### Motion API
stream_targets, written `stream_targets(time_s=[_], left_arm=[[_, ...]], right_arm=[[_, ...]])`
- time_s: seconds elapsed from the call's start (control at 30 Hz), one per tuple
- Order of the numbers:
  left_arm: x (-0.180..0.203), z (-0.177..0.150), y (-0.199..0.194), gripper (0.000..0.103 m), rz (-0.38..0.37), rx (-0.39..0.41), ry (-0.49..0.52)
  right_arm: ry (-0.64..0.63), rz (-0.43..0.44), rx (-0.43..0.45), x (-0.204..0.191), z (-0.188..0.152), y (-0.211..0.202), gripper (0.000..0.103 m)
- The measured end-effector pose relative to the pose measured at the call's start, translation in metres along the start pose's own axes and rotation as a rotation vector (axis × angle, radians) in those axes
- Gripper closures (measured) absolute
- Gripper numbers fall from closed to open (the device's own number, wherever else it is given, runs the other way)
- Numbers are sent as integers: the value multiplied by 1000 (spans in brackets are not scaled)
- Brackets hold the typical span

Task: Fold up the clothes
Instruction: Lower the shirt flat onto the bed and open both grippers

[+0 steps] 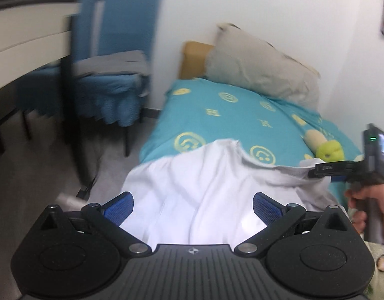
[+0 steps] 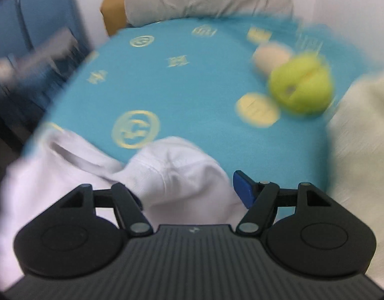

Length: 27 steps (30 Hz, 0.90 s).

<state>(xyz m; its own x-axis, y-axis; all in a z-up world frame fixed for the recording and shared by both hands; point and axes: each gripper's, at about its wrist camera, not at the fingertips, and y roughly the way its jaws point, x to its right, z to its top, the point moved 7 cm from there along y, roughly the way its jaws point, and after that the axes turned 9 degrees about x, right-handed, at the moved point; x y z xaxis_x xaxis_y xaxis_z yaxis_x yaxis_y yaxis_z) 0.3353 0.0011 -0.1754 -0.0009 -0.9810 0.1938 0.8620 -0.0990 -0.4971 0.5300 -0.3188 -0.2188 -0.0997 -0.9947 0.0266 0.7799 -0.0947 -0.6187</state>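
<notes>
Open bedsheet ahead, hemmed in at the head, the right side and the left aisle.

The middle of the turquoise bed (image 1: 229,115) lies bare beyond the white garment (image 1: 199,187) heaped at its near end, so both grippers have free passage forward there. A grey pillow (image 1: 264,67) blocks the head of the bed against the wall, and a green plush toy (image 2: 301,85) lies on the sheet's right part, near a pale cloth (image 2: 361,150) bordering that edge. Left of the bed, the floor aisle is narrowed by blue-covered chairs (image 1: 114,75) standing close by.
</notes>
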Motion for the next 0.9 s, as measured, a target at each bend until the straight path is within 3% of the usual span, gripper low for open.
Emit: stream_targets(time_s=[0.1,0.17,0.33,0.43,0.5,0.57,0.73,0.83,0.9], left_arm=[[-6,-21,-24,0,10,-19,-42],[-3,-23,-26,0,2,-4,-17],[3,-32,0,0,9,66,33],[1,-47,27,0,23,31,52],[-3,-53,38,0,14,5,33],[-7,-57,47,0,8,-14,20],[-13,-62,53,0,0,-12,24],[-14,-60,52,0,-18,-10,7],[-13,-59,50,0,-23,-8,0]], right_arm=[[-18,-20,12,-6,-4,3,33],[-29,-47,15,-10,-3,9,33],[-328,-212,73,-34,10,37,33],[-409,-212,30,-49,15,59,33],[-310,-146,-15,-53,21,68,33],[-115,-37,-48,-50,30,74,33],[268,87,-69,-26,46,75,33],[302,123,-16,-13,47,57,33],[277,133,-53,-10,42,49,33]])
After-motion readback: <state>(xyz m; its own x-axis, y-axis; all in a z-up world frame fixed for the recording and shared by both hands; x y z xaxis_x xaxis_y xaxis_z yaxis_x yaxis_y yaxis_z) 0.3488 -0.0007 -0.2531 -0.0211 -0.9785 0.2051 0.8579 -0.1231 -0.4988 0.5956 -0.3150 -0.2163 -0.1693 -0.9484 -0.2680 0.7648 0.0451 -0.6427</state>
